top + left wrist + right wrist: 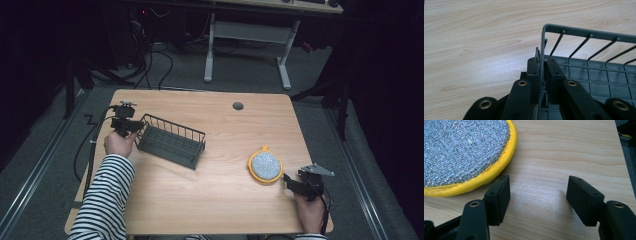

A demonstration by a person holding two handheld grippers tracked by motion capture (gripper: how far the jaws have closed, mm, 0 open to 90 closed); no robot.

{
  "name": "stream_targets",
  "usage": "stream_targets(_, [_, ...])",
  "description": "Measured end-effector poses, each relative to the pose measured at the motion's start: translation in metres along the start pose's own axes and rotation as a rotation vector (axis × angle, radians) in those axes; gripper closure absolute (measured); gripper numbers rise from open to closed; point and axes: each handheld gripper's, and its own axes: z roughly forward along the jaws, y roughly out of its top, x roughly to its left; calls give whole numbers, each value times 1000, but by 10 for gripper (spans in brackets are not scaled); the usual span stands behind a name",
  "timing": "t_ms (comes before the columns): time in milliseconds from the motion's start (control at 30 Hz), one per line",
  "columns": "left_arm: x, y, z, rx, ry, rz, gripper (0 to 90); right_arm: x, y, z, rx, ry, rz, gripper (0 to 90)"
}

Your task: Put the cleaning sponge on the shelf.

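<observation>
A dark grey wire dish rack (172, 142) sits on the left half of the wooden table. My left gripper (131, 126) is at its left end. In the left gripper view the gripper (541, 67) is shut on the thin end wall of the rack (586, 72), one pad on each side. A round scouring pad (265, 165), silver mesh with a yellow rim, lies at the right. My right gripper (289, 181) rests just right of it near the table's front corner. In the right gripper view its jaws (537, 192) stand open over bare wood, with the pad (461, 150) beyond the left jaw.
A small round hole (238, 106) sits in the table near its far edge. Black cable (92, 145) trails off the table's left side. A white desk frame (250, 35) stands on the floor beyond. The table's right edge (621, 157) runs close to the right gripper.
</observation>
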Motion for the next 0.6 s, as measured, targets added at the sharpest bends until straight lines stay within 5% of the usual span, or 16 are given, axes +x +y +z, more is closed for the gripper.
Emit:
stream_targets(200, [-3,0,0,5,-2,3,855,0,0,0,1,-4,6,368])
stream_targets(600, [-13,4,6,-24,-17,-56,856,-1,1,1,-1,-8,6,370])
